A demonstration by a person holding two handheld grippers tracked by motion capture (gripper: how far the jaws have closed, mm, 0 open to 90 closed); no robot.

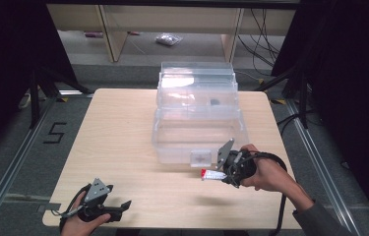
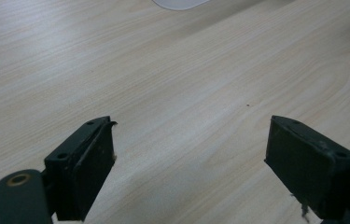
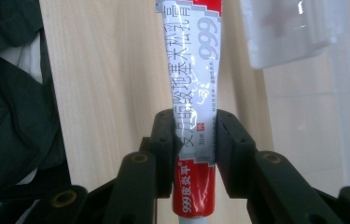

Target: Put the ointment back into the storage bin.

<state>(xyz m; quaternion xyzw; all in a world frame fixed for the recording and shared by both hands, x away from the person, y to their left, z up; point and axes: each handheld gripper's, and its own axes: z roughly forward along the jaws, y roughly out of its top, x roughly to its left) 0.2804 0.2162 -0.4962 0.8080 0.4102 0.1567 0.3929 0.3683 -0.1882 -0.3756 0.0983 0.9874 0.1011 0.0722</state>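
One tube (image 3: 192,88) clamped in the right gripper's (image 3: 195,135) jaws; left gripper (image 2: 189,163) jaws released; one clear box (image 1: 198,105).

The right gripper (image 1: 220,173) is clamped tight and raised; the left gripper (image 1: 123,205) rests low, jaws apart.

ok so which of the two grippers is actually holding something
The right gripper, beside the clear plastic box: its jaws are clamped on a red and white ointment tube. The left gripper sits open over bare table.
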